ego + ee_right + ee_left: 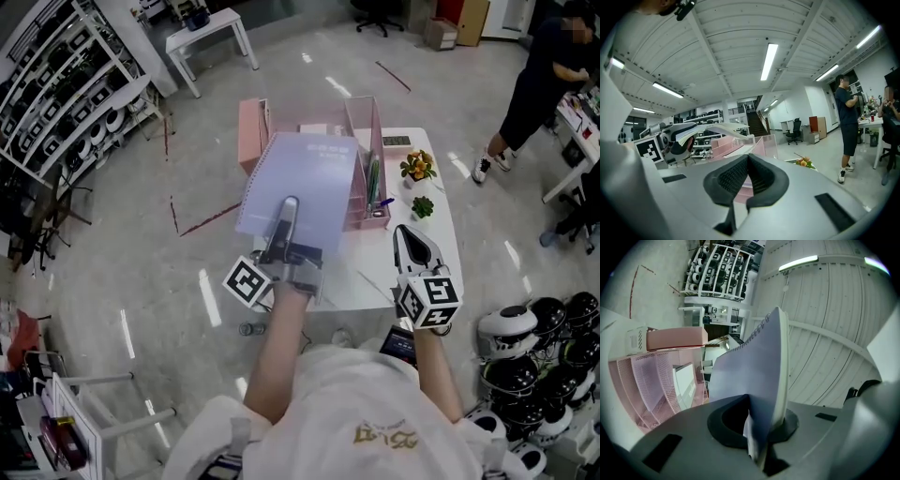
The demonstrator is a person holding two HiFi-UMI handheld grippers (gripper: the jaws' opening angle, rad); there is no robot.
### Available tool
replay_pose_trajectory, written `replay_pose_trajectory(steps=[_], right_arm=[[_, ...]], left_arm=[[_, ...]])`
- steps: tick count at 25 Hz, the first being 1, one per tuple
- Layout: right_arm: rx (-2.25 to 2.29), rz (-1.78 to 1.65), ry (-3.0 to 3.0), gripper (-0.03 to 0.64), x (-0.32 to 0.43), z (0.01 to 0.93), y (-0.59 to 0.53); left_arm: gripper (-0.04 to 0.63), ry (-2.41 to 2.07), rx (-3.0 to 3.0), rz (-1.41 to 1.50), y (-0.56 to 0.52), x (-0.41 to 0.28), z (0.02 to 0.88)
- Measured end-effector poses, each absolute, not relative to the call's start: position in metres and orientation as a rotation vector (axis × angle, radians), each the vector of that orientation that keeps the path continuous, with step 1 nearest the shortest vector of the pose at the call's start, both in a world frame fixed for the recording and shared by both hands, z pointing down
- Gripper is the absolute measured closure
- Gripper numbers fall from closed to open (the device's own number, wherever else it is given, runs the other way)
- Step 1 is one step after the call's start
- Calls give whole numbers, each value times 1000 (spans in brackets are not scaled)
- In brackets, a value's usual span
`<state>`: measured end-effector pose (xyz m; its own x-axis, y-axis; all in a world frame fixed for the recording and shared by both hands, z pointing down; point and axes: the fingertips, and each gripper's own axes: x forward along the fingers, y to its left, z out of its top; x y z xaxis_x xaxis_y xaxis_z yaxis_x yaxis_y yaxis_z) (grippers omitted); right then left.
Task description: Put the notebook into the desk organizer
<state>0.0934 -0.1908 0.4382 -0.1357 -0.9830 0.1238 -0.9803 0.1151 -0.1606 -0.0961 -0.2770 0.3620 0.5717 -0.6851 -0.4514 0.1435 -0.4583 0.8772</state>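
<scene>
A lavender spiral notebook [300, 183] hangs tilted over the white table [370, 281], in front of the pink mesh desk organizer [364, 122]. My left gripper [286, 214] is shut on the notebook's near edge. In the left gripper view the notebook [757, 371] stands edge-on between the jaws of the left gripper [759, 423], with the organizer [647, 376] to the left. My right gripper [413, 246] hovers over the table's right front, shut and empty. Its view shows the right gripper [747, 161] with pads together, and the notebook [710, 130] at the left.
Two small potted plants [418, 167] [423, 207] stand on the table right of the organizer, which holds pens [375, 180]. A person [544, 84] stands at the far right. Helmets [544, 347] are piled on the floor at right, and a rack [66, 84] stands at left.
</scene>
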Motion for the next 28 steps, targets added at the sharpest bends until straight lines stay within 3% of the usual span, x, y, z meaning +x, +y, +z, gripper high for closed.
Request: replay_pose_trajectory(steps=[28], right_arm=[[-1908,-420,2540,606,149,456,-293]], left_arm=[[540,-686,1669,-1055,-357,-53,418]])
